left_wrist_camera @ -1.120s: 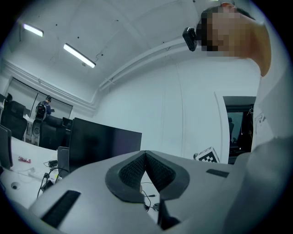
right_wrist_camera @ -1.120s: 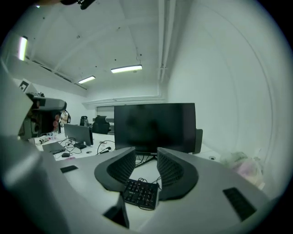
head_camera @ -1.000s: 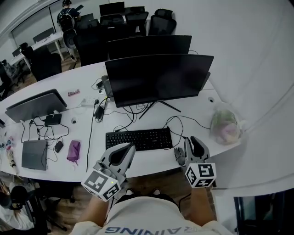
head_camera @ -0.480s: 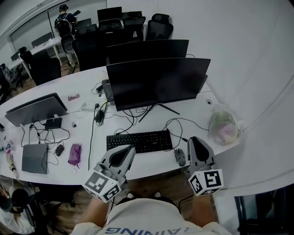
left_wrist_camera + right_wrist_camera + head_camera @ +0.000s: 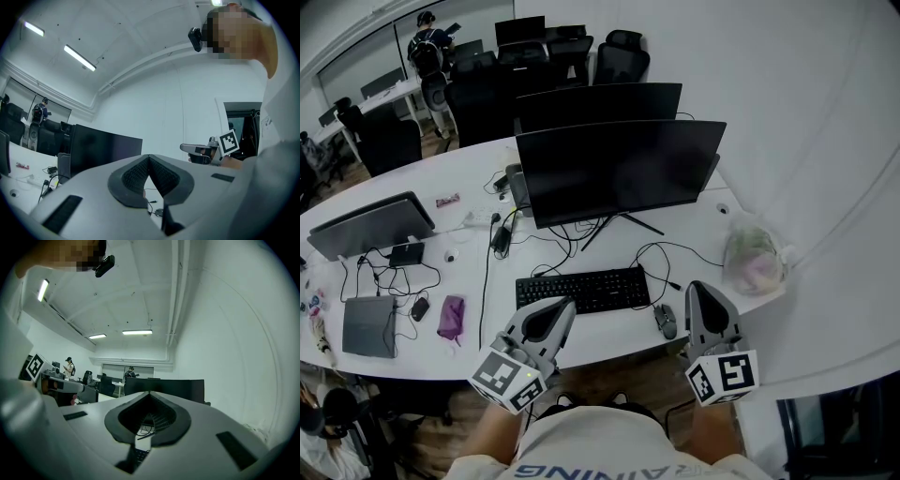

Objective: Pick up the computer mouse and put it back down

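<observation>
The dark computer mouse (image 5: 665, 321) lies on the white desk (image 5: 609, 333) just right of the keyboard, with its cable running back toward the monitor. My right gripper (image 5: 699, 287) hovers above the desk's front edge, a little right of the mouse and not touching it. Its jaws are closing, and in the right gripper view the tips (image 5: 150, 394) meet with nothing between them. My left gripper (image 5: 566, 303) floats over the front edge below the keyboard's left half. Its jaws (image 5: 149, 157) are shut and empty.
A black keyboard (image 5: 583, 287) lies in front of a large dark monitor (image 5: 619, 169). A crumpled plastic bag (image 5: 752, 259) sits at the desk's right end. To the left are cables, a purple pouch (image 5: 450, 315), a closed laptop (image 5: 370, 324) and another monitor (image 5: 370, 221).
My right gripper has risen from beside the mouse and drawn back slightly toward the desk's front edge. The mouse stays on the desk. The left gripper has kept still.
</observation>
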A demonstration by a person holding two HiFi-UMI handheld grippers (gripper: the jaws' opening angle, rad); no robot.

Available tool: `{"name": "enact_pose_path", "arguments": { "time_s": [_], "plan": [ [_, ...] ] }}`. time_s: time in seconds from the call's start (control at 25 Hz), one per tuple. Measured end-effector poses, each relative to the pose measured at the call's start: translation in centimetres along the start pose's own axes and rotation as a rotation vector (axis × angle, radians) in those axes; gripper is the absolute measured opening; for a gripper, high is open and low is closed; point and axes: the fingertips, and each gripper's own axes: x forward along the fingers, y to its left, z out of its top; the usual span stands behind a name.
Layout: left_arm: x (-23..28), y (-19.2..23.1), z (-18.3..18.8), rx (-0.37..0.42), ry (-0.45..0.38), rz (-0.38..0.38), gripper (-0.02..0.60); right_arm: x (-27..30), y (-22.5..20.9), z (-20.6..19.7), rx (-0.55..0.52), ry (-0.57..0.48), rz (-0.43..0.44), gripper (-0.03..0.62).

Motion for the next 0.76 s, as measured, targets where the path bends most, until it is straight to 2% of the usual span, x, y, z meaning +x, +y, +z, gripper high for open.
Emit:
{"name": "enact_pose_path", "arguments": {
  "time_s": [0.76],
  "plan": [
    [0.6,-0.3,0.0,0.001,0.003,0.001,0.005,0.5,-1.1,0.1,-0.023,0.011,0.002,0.021]
  ]
}}
